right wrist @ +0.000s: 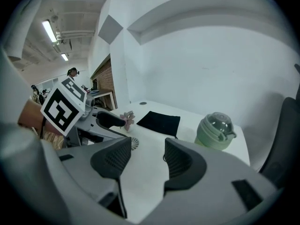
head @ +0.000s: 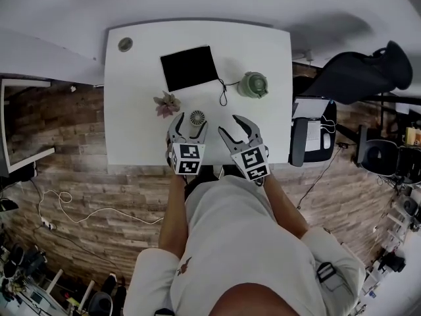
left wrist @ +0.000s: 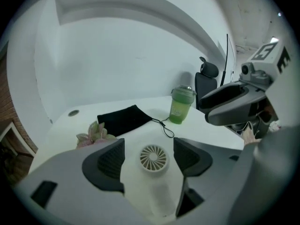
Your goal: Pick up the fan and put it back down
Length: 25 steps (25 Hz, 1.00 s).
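Left gripper has its jaws wide apart around the little white fan, which stands on the table with small gaps either side of its head. Right gripper is spread apart too, with nothing in it.

White rectangular bench. On it: a black drawstring pouch at the far middle, its cord trailing toward a green lidded bottle on the right. A small pink-green plant sits nearer than the pouch. A small white fan stands upright just beside the plant, near the front edge. A round cable grommet is in the far left corner.
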Tool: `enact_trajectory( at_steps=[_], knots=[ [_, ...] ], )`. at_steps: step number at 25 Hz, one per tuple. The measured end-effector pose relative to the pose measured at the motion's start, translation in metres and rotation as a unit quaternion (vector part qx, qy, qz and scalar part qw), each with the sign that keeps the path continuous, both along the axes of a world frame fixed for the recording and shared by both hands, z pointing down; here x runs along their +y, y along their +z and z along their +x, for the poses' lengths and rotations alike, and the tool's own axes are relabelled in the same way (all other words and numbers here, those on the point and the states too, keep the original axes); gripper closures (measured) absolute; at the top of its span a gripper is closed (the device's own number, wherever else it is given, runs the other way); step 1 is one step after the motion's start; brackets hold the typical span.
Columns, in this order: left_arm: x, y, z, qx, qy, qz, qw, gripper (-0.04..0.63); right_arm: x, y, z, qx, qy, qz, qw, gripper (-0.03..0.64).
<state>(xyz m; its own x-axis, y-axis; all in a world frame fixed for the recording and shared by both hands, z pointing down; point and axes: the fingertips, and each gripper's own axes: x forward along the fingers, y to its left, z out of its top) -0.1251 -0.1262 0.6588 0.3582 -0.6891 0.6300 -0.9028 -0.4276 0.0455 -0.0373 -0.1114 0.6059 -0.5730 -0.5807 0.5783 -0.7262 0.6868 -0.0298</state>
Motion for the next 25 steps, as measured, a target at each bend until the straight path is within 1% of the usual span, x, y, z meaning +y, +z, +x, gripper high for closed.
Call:
enact_trajectory(
  at_steps=[4,9,14,19,25],
  knots=[
    [-0.002,-0.043,-0.012,0.007,-0.014,0.05,0.9986,0.29,-0.006,-0.033,0.0,-0.016,0.01,0.038,0.999,0.393],
    [-0.001,-0.102,-0.022,0.017,-0.021,0.112,0.9933,0.298,-0.01,-0.081,-0.002,-0.04,0.012,0.088,0.995,0.393],
    [0.005,-0.149,-0.029,0.023,-0.026,0.163,0.9861,0.307,-0.007,-0.117,-0.009,-0.033,-0.009,0.144,0.989,0.402],
    [0.014,-0.176,-0.03,0.024,-0.023,0.191,0.981,0.313,-0.003,-0.132,-0.012,-0.04,-0.01,0.159,0.986,0.402],
    [0.018,-0.181,-0.034,0.022,-0.016,0.196,0.9802,0.313,0.001,-0.132,-0.017,-0.039,-0.007,0.158,0.987,0.403]
  ],
)
